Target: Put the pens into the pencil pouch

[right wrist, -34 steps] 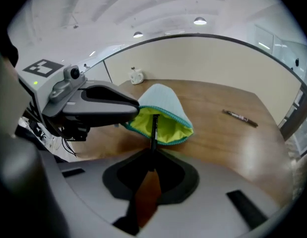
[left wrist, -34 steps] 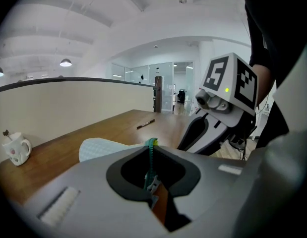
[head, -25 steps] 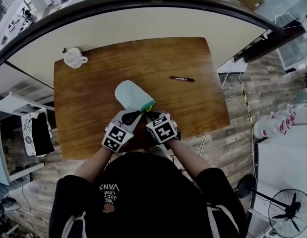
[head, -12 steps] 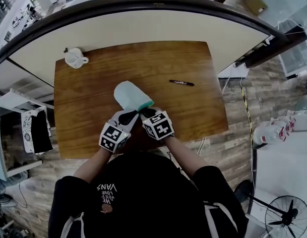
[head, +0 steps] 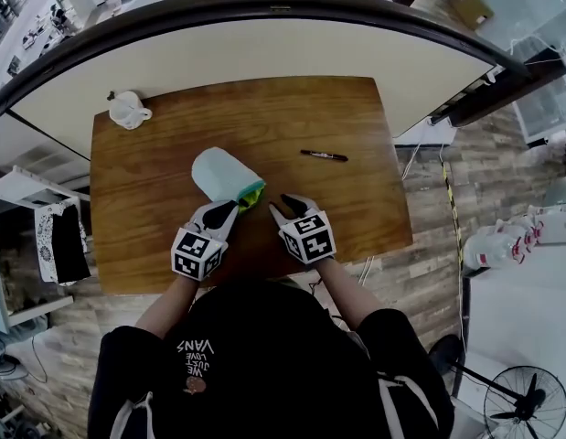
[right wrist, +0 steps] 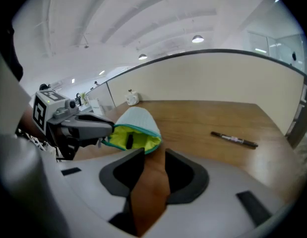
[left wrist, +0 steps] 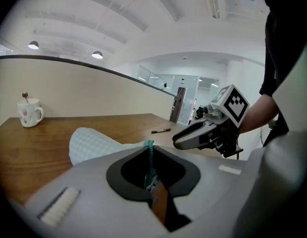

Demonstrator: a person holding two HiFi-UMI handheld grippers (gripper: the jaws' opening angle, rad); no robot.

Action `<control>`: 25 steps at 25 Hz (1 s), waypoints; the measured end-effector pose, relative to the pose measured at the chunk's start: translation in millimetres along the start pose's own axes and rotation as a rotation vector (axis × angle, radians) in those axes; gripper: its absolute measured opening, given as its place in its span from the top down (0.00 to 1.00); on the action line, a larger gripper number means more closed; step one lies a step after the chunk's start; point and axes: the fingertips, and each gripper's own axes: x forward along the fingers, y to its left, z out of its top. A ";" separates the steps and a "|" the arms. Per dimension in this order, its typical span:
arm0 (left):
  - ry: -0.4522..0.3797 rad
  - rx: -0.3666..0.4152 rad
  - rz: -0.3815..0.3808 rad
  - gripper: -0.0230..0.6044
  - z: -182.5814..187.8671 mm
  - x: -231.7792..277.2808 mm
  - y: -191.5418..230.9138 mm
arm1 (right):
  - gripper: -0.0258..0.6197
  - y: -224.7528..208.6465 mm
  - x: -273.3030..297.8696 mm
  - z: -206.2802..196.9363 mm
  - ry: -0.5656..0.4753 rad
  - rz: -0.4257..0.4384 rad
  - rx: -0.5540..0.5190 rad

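Note:
A pale mint pencil pouch (head: pixel 218 172) (left wrist: pixel 91 145) lies on the wooden table (head: pixel 356 208), its yellow-lined mouth (right wrist: pixel 136 138) towards me. A dark pen (right wrist: pixel 128 142) shows inside it. My left gripper (head: pixel 233 210) (left wrist: pixel 151 155) is shut on the pouch's teal zipper edge (left wrist: pixel 150 150). My right gripper (head: pixel 284 206) (right wrist: pixel 154 155) stands apart from the pouch, to its right; its jaws have just been opening and only bare table shows between them. A second black pen (head: pixel 324 155) (right wrist: pixel 235 140) lies alone further right.
A white mug (head: pixel 127 110) (left wrist: pixel 28 113) stands at the table's far left corner. A curved cream wall (head: pixel 292 48) runs behind the table's far edge. My body is close against the near edge.
My right gripper has let go of the pouch's mouth, opened and drawn away to the right. The left gripper and the pouch have shifted a little left, and the yellow lining now shows.

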 end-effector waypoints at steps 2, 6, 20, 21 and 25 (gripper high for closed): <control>-0.008 -0.027 0.022 0.91 1.1 2.8 2.9 | 0.81 -27.5 -8.1 -4.4 0.012 -0.046 -0.006; -0.017 -0.055 0.056 0.91 3.5 9.9 4.2 | 0.81 -79.3 -21.2 -11.9 0.042 -0.111 -0.027; 0.036 -0.100 0.161 0.91 -4.1 20.1 0.7 | 0.81 -207.9 -14.1 -0.8 0.126 -0.204 -0.199; 0.039 -0.101 0.166 0.91 -4.4 20.5 1.4 | 0.81 -215.2 -11.4 0.2 0.132 -0.212 -0.212; 0.042 -0.111 0.184 0.91 -5.4 22.3 3.2 | 0.80 -234.2 -2.3 -3.9 0.163 -0.212 -0.264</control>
